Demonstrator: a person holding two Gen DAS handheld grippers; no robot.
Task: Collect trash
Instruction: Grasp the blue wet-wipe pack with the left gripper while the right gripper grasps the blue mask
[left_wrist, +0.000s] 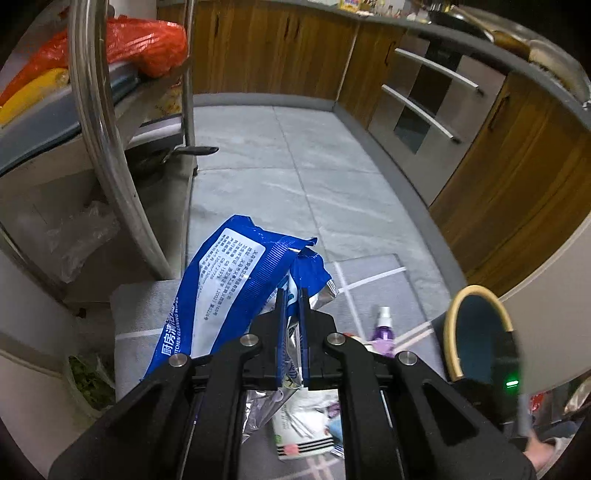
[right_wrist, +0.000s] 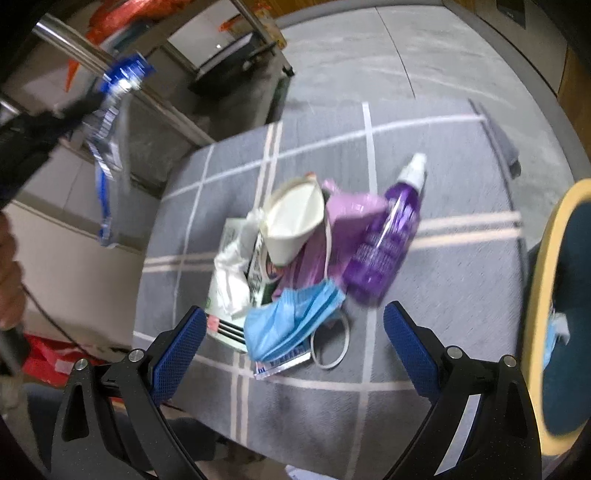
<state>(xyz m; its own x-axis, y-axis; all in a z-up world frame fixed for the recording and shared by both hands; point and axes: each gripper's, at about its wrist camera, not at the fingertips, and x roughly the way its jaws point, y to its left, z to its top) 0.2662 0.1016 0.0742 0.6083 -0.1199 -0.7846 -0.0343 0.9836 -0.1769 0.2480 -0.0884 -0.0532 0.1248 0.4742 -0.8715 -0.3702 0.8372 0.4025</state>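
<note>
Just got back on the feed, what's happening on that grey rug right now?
Someone is clearing trash with two handheld tools. The left tool is shut on a blue wipes packet, held up off the rug. The right tool is open above the pile: a blue face mask, purple spray bottle and paper cup.

Glossy blue plastic wipes wrapper (left_wrist: 229, 280) with silvery foil lining; translucent purple plastic spray bottle (right_wrist: 386, 240); matt grey woven rug (right_wrist: 424, 155); brown wood-grain cabinets (left_wrist: 273, 51).
</note>
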